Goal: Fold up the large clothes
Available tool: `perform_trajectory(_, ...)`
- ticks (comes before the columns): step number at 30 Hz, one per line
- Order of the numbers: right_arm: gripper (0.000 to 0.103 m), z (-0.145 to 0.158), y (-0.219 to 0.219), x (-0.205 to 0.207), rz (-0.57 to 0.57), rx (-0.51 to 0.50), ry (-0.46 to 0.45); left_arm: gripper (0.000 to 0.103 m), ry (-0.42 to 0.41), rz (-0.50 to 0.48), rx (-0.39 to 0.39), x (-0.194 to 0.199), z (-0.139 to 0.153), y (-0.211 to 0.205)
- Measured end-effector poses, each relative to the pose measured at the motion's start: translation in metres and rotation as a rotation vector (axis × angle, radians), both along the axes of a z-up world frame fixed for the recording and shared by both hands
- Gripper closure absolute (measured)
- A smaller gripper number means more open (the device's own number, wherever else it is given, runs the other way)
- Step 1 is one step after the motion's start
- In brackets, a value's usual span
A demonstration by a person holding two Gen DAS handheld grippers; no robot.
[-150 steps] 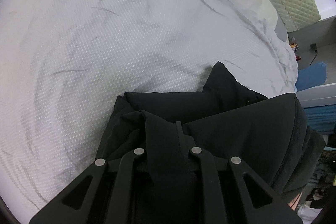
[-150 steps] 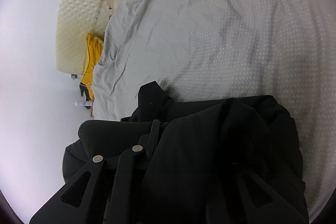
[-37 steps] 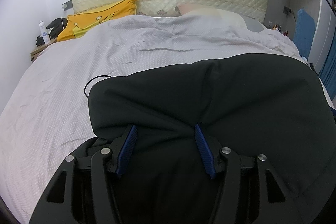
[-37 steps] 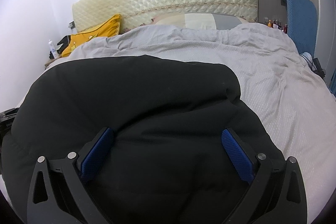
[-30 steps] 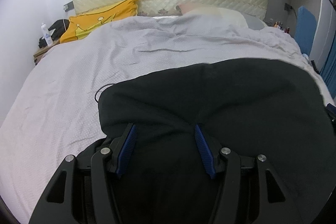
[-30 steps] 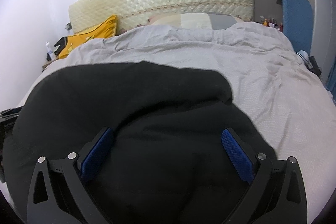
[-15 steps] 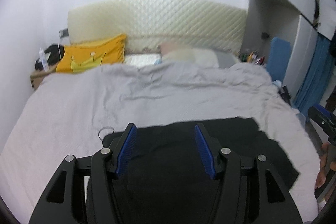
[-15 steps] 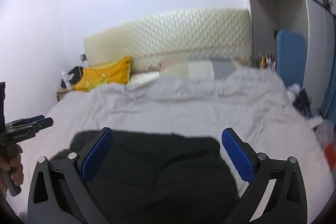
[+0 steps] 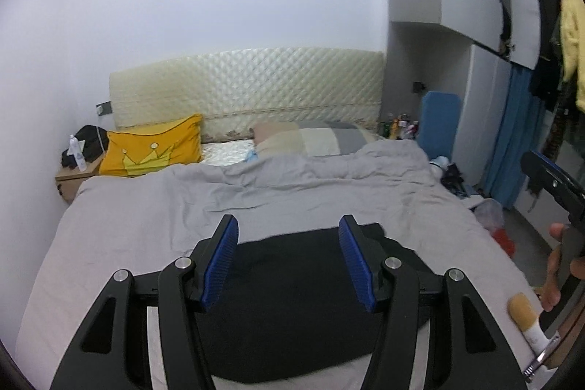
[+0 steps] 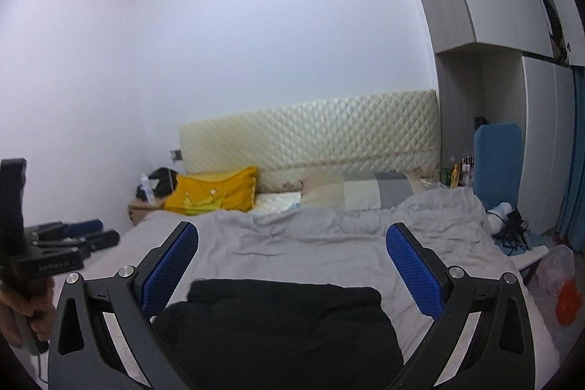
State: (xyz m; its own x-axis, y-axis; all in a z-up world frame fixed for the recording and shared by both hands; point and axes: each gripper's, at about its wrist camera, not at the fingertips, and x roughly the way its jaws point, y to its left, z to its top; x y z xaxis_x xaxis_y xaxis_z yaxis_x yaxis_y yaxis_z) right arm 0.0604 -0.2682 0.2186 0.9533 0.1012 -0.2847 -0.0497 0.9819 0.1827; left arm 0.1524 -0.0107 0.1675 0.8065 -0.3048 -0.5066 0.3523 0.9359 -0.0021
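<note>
One black garment (image 9: pixel 292 298) lies folded in a compact bundle on the near end of the bed (image 9: pixel 146 218), on its grey duvet; two grippers are raised above it, left gripper (image 9: pixel 289 262) and right gripper (image 10: pixel 292 273), each with fingers spread apart and grasping nothing; two pillows at the headboard: one yellow (image 9: pixel 153 147), one striped (image 9: pixel 310 139).

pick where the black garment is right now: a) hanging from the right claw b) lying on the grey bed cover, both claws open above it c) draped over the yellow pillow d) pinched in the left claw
b: the black garment lies in a compact bundle on the grey bed cover, with the left claw and right claw open and empty above it.
</note>
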Motion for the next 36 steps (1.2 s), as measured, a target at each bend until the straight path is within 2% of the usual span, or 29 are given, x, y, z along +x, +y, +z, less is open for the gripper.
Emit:
perform_trajectory(5,0.000,0.003,0.017,-0.040,0.001,-0.017,-0.036,0.045,-0.022,-0.062,-0.019,-0.046,-0.007,-0.003)
perform_trajectory(10,0.000,-0.006,0.031,-0.076,0.005,-0.026,-0.089,0.045,-0.064,-0.054,-0.016,-0.082,-0.026,-0.004)
perform_trajectory(17,0.000,-0.035,0.046,-0.110,0.017,-0.022,-0.098,0.045,-0.001,-0.034,-0.089,-0.097,-0.064,0.009)
perform_trajectory(21,0.000,-0.054,0.051,-0.120,0.007,-0.018,-0.063,0.045,0.054,-0.018,-0.123,-0.098,-0.087,0.019)
perform_trajectory(27,0.000,-0.090,0.063,-0.131,-0.016,-0.028,0.020,0.044,0.082,0.038,-0.134,-0.103,-0.114,0.035)
perform_trajectory(28,0.000,-0.095,0.065,-0.133,-0.019,-0.032,0.030,0.043,0.085,0.044,-0.136,-0.104,-0.116,0.038)
perform_trajectory(30,0.000,-0.109,0.067,-0.133,-0.015,-0.033,0.061,0.035,0.088,0.067,-0.130,-0.107,-0.126,0.043)
perform_trajectory(36,0.000,-0.138,0.070,-0.138,-0.024,-0.006,0.120,0.033,0.116,0.112,-0.096,-0.115,-0.152,0.049)
